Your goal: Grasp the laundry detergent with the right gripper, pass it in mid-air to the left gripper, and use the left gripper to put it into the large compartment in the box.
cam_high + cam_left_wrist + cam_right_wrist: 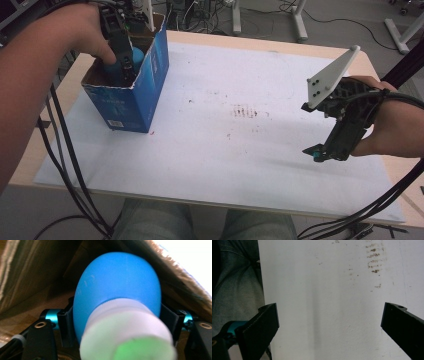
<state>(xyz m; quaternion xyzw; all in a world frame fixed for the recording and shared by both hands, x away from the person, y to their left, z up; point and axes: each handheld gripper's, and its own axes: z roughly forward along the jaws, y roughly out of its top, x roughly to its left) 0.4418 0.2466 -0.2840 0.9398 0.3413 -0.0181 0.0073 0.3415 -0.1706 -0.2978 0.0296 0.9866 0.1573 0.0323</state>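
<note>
Hovering at about four o'clock on the tabletop (210, 165), the right claw (320, 152) is nearest the person, its jaws spread wide apart and empty over the white sheet (240, 150) (the right gripper view looks between them at bare paper with a few brown smudges (373, 260)). It takes no part in the work for now.

Farther off, at about ten o'clock, stands the open blue carton (131, 95), and the left claw (125, 62) reaches down into its mouth. There it is clamped on a blue egg-shaped bottle (117, 290) with a white cap (127, 332), one jaw pressing each flank of the body just behind the cap.

I judge the step in hand to be the bottle's passage through the carton's mouth, either being lowered in or drawn out; the pictures alone do not settle which. The next move calls for keeping the grip firm and travelling straight along the carton's walls, so the round body does not snag the torn cardboard rim (107, 86).

The bottle's long axis runs along the claw's own line of sight, cap end toward the left gripper's camera and rounded base pointing deeper into the carton, toward its brown inner walls (30, 277).
</note>
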